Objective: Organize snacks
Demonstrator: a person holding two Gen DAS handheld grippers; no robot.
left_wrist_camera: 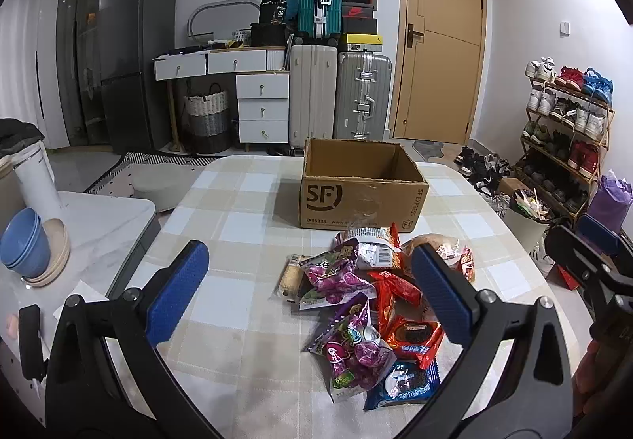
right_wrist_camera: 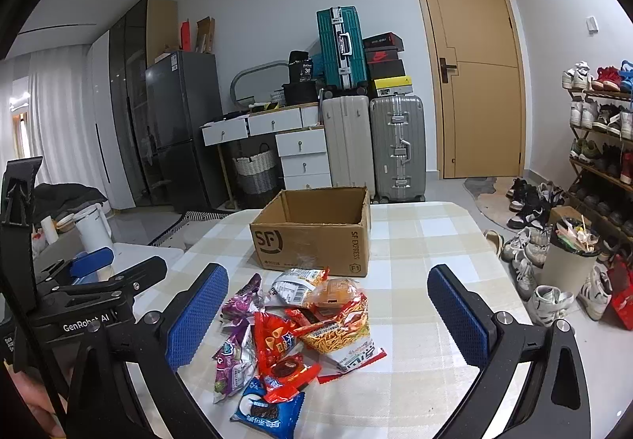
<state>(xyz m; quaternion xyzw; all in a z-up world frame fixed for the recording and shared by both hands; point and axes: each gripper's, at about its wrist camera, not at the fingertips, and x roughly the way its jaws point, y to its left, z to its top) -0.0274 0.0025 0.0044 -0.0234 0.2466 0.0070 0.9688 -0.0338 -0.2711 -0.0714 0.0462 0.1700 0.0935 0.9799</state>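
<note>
Both grippers hang above the table [left_wrist_camera: 245, 201] with their blue pads spread wide and nothing between them. The left gripper [left_wrist_camera: 312, 288] has the snacks [left_wrist_camera: 368, 304] just ahead of it and a little toward its right finger, whose pad [left_wrist_camera: 443, 292] covers part of the heap from this view. The right gripper [right_wrist_camera: 328, 316] looks straight down on the same snacks [right_wrist_camera: 300, 332], which lie between its two fingers in its view, though it is not touching them. The heap is loose: purple packets, red ones, a blue cookie pack nearest the grippers, and a noodle bag on the right gripper's side. Beyond the pile, farther out from both grippers, stands the box [left_wrist_camera: 364, 190], open at the top, its near wall almost touching the farthest packets. Off to the left gripper's left, on a second surface, sit stacked bowls [left_wrist_camera: 27, 245]. To the right gripper's right, a full bin [right_wrist_camera: 569, 261] stands on the floor among shoes.
</note>
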